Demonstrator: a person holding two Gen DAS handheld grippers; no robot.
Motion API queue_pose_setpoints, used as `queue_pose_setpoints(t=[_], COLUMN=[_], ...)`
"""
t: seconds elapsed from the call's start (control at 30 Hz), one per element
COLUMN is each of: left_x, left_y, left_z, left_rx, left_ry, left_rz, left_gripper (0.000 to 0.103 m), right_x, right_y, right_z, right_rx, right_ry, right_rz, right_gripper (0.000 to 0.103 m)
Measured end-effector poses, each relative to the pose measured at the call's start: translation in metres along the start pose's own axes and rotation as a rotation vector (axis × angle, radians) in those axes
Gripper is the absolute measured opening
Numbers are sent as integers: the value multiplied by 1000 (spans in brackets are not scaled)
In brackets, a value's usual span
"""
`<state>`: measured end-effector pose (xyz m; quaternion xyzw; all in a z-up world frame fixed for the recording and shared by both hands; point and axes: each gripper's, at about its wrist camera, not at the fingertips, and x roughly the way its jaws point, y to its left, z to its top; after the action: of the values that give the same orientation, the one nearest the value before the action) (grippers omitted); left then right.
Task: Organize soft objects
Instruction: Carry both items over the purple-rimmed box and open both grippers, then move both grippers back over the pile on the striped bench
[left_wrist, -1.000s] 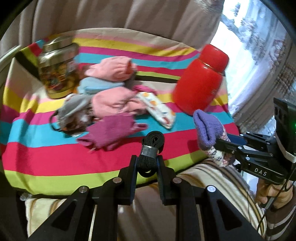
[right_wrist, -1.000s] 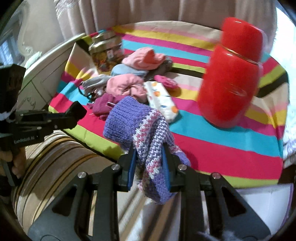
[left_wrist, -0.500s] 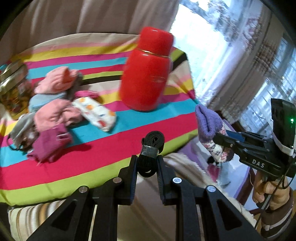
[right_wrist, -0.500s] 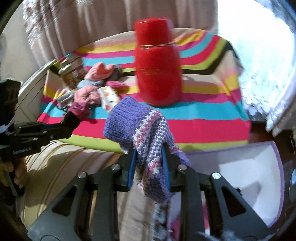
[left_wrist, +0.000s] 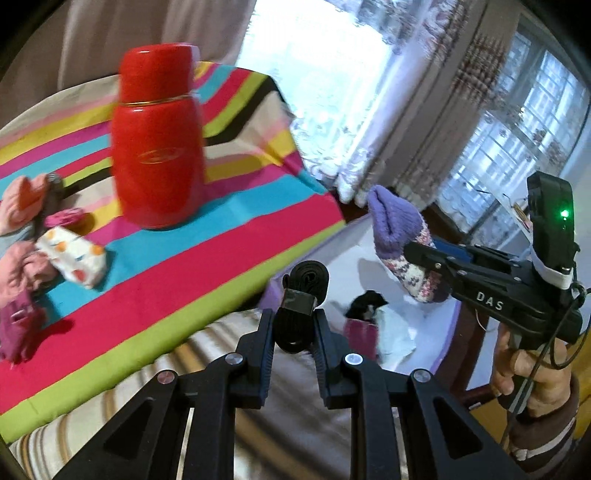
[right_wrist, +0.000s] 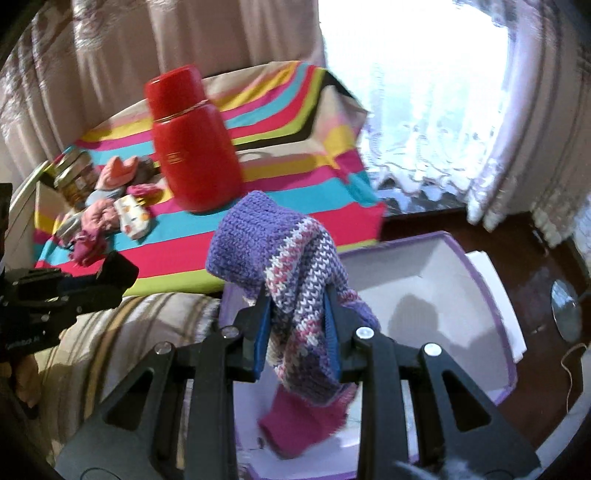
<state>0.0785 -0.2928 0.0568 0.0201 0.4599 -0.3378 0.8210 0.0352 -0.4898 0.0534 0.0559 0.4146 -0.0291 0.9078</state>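
My left gripper (left_wrist: 294, 325) pinches one black strap bundle (left_wrist: 301, 305) and my right gripper (right_wrist: 297, 325) clamps one purple knitted sock (right_wrist: 284, 258), both over the single white box (right_wrist: 436, 273) beside one red flask (left_wrist: 157, 147) on the striped cloth (left_wrist: 229, 236).

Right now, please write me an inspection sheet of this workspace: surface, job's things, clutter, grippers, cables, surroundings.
Surface: striped cloth covers the table.
Job's things: purple knitted item and black strap are held; pile of small garments lies at the cloth's left end; a few soft pieces are already inside the white box with purple rim.
Clutter: red flask stands upright; glass jar stands behind the pile.
Grippers: left gripper shut on the strap; right gripper shut on the knit, over the box.
Cables: thin black cable hangs by the right hand.
Surroundings: curtains, bright window.
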Motion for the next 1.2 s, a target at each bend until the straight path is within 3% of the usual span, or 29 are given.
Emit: queue_pose_setpoints(t=[0.33,0.43,0.5,0.57,0.6,0.93,1.2], left_x=[28,34,36,33,31,9,-18], left_y=[-47,-57,-62,-62,-62,-30,15], left_z=[11,11,11,10,10,9,3], left_rx=[54,82,100,101,98,42,-14], left_ry=[41,56,54,38,33,-14,-62], left_rz=[-109,-141,-132,-134,-136,-53,-12], left_gripper=[22,29,49,56,56,56,56], right_x=[-9,-10,-11,-12,-13,-11,-5], right_y=[-38,-44,-46,-46,-45,-24,18], right_z=[-2,-3,-2,-2,-2,3,12], right_rx=[100,118,127,128,127,92,7], right_ry=[-15,-15,-14,-14,-16,-19,-4], right_rz=[-61,-72,-71,-67,-67,-28,12], right_gripper=[37,47,53,63,66,67,67])
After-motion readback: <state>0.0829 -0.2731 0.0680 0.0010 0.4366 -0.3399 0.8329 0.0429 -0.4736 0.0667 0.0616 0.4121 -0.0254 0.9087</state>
